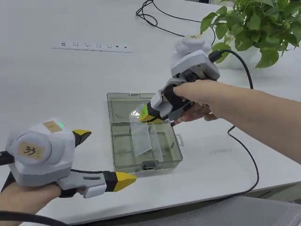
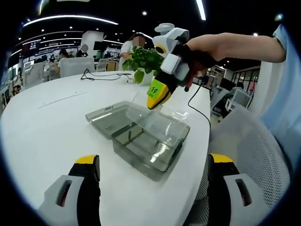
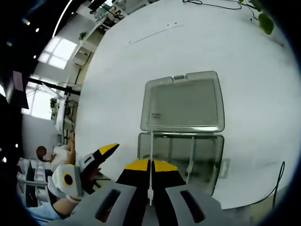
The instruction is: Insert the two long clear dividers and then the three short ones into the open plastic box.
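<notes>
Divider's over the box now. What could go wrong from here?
1. The right gripper pinches the clear divider at one edge, so it could swing, enter the open plastic box crooked and jam.
2. The left gripper is open and off the box, so a downward push may slide it.

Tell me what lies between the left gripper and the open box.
Bare table separates the left gripper from the box, seen in the head view.
</notes>
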`<state>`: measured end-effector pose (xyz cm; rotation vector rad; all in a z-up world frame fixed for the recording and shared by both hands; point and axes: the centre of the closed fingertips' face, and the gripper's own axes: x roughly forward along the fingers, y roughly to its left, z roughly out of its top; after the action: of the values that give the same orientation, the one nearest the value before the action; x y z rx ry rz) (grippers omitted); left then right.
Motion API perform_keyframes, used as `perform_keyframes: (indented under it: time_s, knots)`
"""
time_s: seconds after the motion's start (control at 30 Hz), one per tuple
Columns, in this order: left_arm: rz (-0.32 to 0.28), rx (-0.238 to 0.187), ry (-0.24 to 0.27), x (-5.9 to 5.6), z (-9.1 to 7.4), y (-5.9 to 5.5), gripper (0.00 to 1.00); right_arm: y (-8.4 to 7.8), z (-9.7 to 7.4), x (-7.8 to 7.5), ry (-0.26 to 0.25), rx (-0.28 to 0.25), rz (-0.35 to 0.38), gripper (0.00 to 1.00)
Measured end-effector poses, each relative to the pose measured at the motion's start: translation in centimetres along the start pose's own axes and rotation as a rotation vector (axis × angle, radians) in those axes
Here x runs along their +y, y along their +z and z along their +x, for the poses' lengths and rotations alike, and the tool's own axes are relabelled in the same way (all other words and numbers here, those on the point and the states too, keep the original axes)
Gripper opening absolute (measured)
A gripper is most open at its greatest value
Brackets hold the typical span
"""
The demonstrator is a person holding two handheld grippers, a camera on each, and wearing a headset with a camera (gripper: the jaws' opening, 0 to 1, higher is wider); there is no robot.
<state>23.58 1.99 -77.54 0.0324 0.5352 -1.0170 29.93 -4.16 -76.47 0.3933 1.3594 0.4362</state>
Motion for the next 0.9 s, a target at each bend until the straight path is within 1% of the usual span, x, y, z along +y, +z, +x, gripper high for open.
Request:
perform_keyframes:
  time_s: [0.07, 0.2, 0.27, 0.3, 0.4, 0.47, 0.53, 0.6, 0.67, 0.77, 0.9]
  knots:
    - [-0.006, -0.002, 0.002, 0.0, -0.1, -0.1, 0.97, 0.0, -0.2, -0.1, -0.006, 0.009, 0.017, 0.02]
    - [-0.010, 0.002, -0.001, -0.1, -0.1, -0.3, 0.97, 0.0, 0.2, -0.9, -0.039, 0.035, 0.032, 0.02]
    - [-0.014, 0.000, -0.004, -0.2, -0.1, -0.3, 0.97, -0.4, -0.1, -0.8, -0.052, 0.050, 0.032, 0.02]
    - [-0.016, -0.001, -0.005, -0.2, -0.1, -0.3, 0.96, -0.8, -0.1, -0.5, -0.056, 0.047, 0.030, 0.02]
    - [-0.018, -0.004, -0.004, -0.2, 0.0, -0.2, 0.96, -1.0, 0.1, -0.8, -0.062, 0.051, 0.037, 0.02]
    - [-0.020, -0.007, -0.006, -0.2, 0.0, -0.1, 0.96, -1.1, 0.6, -1.2, -0.069, 0.068, 0.045, 0.02]
    - [-0.020, -0.009, -0.005, -0.1, 0.0, -0.1, 0.96, -1.2, 0.4, -1.1, -0.075, 0.071, 0.042, 0.02]
    - [-0.024, -0.010, -0.003, 0.0, 0.0, -0.1, 0.96, -1.3, 0.7, -1.2, -0.077, 0.075, 0.045, 0.02]
    - [-0.027, -0.009, -0.001, 0.1, -0.1, -0.1, 0.96, -1.9, 0.9, -1.0, -0.081, 0.085, 0.049, 0.02]
    - [-0.029, -0.009, -0.001, 0.2, -0.1, -0.2, 0.95, -1.6, 1.0, -1.4, -0.084, 0.083, 0.051, 0.02]
    - [-0.034, -0.007, -0.001, 0.2, -0.1, -0.3, 0.95, -1.6, 1.4, -1.5, -0.099, 0.093, 0.046, 0.02]
